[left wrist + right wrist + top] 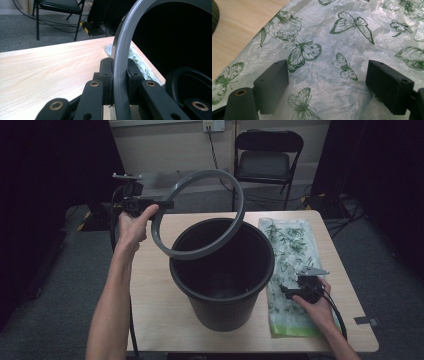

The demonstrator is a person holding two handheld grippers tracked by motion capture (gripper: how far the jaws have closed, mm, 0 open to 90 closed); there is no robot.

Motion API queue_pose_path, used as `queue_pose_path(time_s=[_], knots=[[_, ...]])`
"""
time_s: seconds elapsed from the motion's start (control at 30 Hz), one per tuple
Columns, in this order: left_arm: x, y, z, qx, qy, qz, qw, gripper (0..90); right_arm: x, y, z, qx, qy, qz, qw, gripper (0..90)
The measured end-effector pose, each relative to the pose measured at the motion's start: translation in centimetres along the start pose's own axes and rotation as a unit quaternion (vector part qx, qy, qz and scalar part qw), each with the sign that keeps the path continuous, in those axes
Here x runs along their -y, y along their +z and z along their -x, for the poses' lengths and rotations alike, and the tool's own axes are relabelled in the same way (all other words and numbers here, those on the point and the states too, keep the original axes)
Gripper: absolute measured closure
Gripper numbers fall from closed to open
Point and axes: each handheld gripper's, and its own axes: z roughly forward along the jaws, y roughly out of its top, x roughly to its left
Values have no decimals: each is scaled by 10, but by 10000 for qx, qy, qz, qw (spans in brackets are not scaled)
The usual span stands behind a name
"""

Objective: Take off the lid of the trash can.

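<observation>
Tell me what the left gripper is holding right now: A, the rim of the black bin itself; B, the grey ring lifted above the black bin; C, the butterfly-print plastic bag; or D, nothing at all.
B: the left gripper has its jaws clamped on the grey ring, which hangs tilted over the black bin, while the butterfly-print bag lies flat on the table.

No readable text, label, brand, number or sign appears on anything here.

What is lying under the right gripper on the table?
Under the right gripper lies a flat plastic bag printed with green butterflies, spread on the table. Whatever is beneath the bag is covered.
</observation>
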Motion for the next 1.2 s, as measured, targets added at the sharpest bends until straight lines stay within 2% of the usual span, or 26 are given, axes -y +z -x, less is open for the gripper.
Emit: queue_pose_path(time_s=[0.27, 0.33, 0.5, 0.77, 0.8, 0.9, 0.97, 1.17, 1.2], knots=[[1, -4, -20, -207, -287, 47, 9994, 789, 0, 0, 0, -1, 6, -4, 10000, 179], [2, -3, -22, -333, -294, 31, 9990, 789, 0, 0, 0, -1, 6, -4, 10000, 178], [1, -4, -27, -368, -363, 31, 9987, 790, 0, 0, 0, 0, 6, -3, 10000, 178], [0, -5, -33, -558, -540, 127, 9969, 790, 0, 0, 0, 2, 8, -4, 10000, 178], [0, -7, -39, -571, -671, 163, 9960, 790, 0, 0, 0, 2, 7, -4, 10000, 178], [1, -12, -47, -647, -785, 200, 9946, 788, 0, 0, 0, 1, 8, -4, 10000, 178], [1, -15, -51, -785, -874, 255, 9928, 788, 0, 0, 0, 2, 8, -4, 10000, 178], [3, -17, -64, -986, -1055, 318, 9890, 789, 0, 0, 0, 2, 7, -4, 10000, 178], [3, -17, -66, -965, -1098, 349, 9886, 790, 0, 0, 0, 2, 8, -4, 10000, 178]])
